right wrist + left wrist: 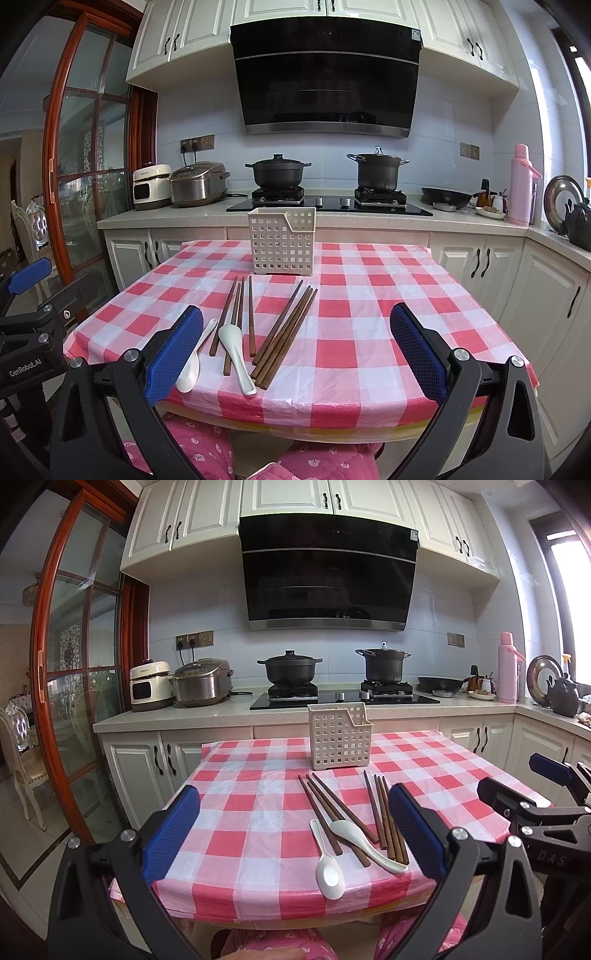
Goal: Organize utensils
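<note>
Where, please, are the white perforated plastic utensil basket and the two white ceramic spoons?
White perforated plastic utensil basket (281,246): right wrist view, front wall.
White ceramic spoon lying on the chopsticks (232,338): right wrist view, bowl.
Other white ceramic spoon (330,874): left wrist view, bowl.

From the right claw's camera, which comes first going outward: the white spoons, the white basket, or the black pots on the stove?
1. The white spoons, lying on the checked table's near edge, left of the right claw, beside the chopsticks.
2. The white basket, upright at the table's far side.
3. The black pots, on the stove behind the table.
</note>
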Tool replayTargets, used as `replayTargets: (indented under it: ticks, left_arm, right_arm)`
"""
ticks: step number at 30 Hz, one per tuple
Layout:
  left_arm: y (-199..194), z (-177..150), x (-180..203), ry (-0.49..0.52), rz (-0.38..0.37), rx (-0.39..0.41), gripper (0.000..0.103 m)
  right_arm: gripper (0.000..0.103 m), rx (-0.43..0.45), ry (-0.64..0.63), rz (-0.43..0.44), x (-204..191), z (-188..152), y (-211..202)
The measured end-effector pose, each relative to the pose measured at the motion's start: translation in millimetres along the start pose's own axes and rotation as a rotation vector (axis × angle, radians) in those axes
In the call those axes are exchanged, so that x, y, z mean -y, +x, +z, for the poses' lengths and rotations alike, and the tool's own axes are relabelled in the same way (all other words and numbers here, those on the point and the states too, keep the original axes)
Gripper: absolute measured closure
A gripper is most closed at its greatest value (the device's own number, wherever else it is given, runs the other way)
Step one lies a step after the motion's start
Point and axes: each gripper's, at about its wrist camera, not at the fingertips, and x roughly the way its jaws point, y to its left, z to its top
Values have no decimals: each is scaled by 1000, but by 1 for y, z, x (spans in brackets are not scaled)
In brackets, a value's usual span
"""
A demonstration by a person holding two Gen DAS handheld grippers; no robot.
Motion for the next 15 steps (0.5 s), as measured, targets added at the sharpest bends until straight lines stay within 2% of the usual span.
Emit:
replayTargets:
  ticks: [15]
  left_arm:
    - [0, 0, 1, 0, 0, 0, 5]
  right_arm:
    - [8, 0, -1, 0, 0, 0, 0]
